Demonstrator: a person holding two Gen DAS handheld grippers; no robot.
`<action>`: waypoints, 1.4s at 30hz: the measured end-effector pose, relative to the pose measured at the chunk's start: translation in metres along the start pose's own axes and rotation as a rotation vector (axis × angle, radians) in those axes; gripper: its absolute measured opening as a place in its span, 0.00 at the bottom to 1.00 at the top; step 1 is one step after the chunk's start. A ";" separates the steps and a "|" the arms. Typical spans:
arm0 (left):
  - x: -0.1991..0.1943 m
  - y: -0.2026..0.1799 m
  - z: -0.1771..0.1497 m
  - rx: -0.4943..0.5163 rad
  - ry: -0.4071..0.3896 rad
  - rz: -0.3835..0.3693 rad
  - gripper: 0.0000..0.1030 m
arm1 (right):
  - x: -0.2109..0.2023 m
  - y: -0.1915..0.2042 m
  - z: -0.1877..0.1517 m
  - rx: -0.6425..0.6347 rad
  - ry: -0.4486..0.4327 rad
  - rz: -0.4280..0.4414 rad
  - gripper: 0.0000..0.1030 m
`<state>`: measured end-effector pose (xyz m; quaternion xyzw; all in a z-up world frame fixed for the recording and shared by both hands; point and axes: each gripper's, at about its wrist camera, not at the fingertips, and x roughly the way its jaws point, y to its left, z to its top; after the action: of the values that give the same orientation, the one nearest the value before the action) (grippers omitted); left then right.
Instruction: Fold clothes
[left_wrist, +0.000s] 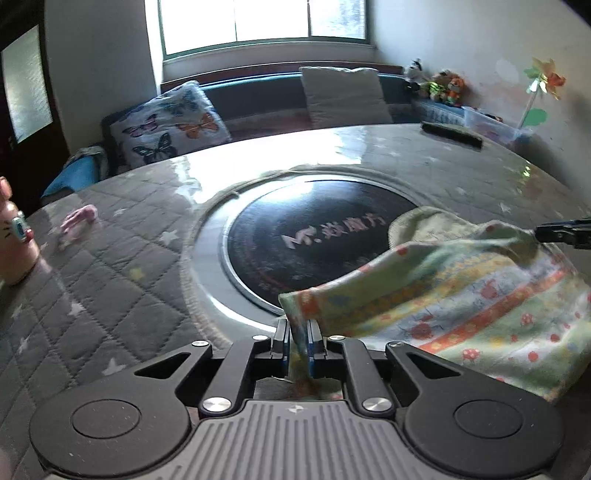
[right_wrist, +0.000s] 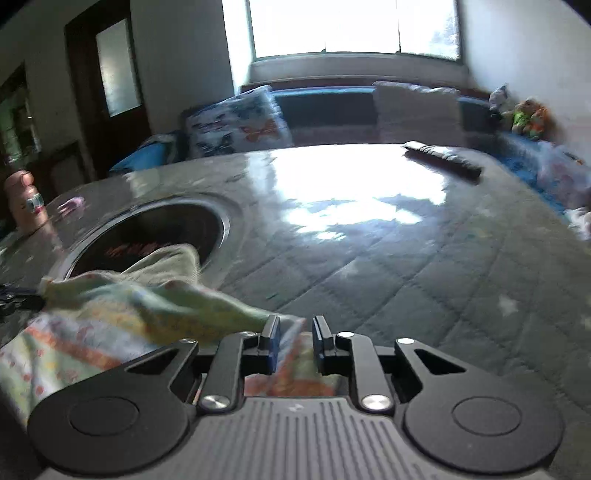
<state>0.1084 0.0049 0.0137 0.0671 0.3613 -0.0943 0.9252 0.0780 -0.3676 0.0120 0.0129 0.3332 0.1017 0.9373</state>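
A home living room: cushioned window bench (left_wrist: 258, 99), stuffed toys (left_wrist: 443, 86), quilted table (left_wrist: 110, 258).

Bright window (left_wrist: 263, 22) above cushioned bench (left_wrist: 258, 99) (white walls).

Left wrist: low over the table's near edge, close to the round cooktop (left_wrist: 310, 240), facing the window (left_wrist: 264, 22).
Right wrist: right of the cooktop (right_wrist: 155, 236), same heading, seemingly blurred.
Shared: cooktop, window (right_wrist: 354, 27).
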 end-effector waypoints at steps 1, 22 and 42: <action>-0.003 0.000 0.002 -0.009 -0.008 -0.003 0.10 | -0.003 0.004 0.001 -0.011 -0.008 0.021 0.17; 0.051 -0.081 0.050 -0.022 0.034 -0.239 0.11 | 0.041 0.053 0.020 -0.069 0.064 0.198 0.18; 0.055 -0.080 0.047 -0.034 0.030 -0.218 0.12 | 0.000 0.099 -0.002 -0.330 0.032 0.280 0.20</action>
<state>0.1610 -0.0890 0.0060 0.0129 0.3816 -0.1873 0.9050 0.0582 -0.2710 0.0194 -0.0959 0.3221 0.2842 0.8979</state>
